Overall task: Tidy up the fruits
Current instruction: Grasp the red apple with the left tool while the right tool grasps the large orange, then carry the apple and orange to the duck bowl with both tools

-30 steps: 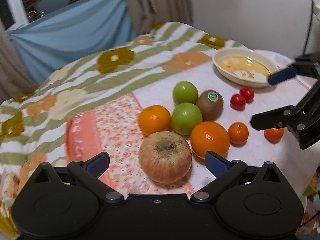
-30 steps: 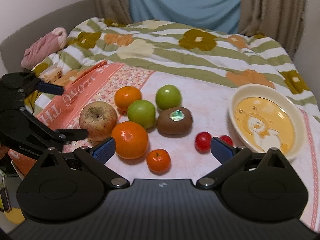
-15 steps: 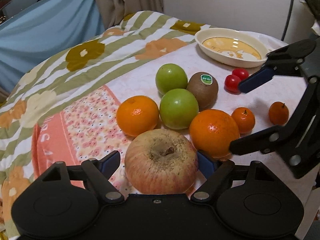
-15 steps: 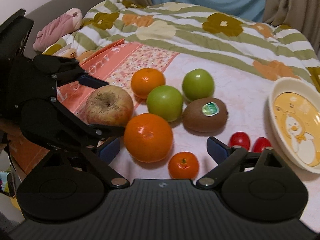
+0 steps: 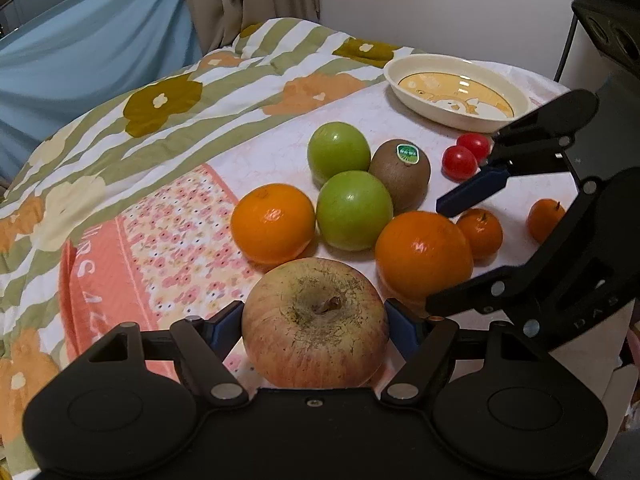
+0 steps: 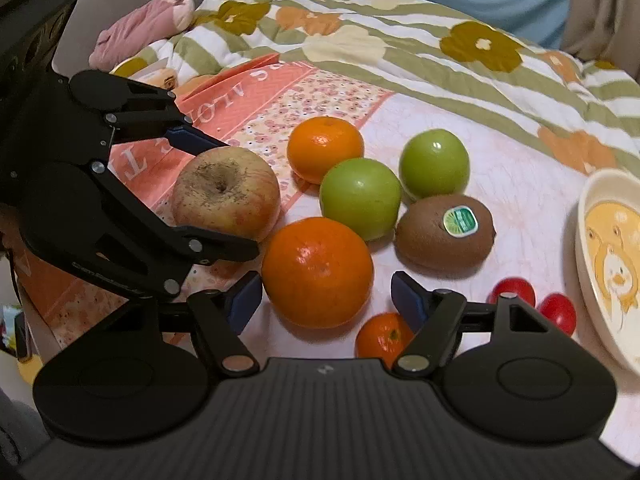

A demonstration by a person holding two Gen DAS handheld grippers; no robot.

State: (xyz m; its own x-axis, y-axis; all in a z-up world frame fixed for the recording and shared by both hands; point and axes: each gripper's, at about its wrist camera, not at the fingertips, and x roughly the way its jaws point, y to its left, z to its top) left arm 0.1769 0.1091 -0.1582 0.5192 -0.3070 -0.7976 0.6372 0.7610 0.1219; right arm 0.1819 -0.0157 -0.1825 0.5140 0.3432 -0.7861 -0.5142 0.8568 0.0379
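Left claw (image 5: 314, 320) brackets the apple (image 5: 315, 322) on the bed (image 5: 120, 128), both pads at its flanks, though whether they grip is unclear. Right claw (image 6: 326, 294) gapes wide around the big orange (image 6: 318, 272), pads apart from its skin. Far right sits the bowl (image 6: 584, 248).

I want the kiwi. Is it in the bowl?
No, the kiwi lies on the cloth beside the green apples, outside the bowl.

Left gripper (image 5: 314, 322) advanced, jaws now flanking apple (image 5: 315, 322); right gripper (image 6: 326, 294) closer to orange (image 6: 318, 272).
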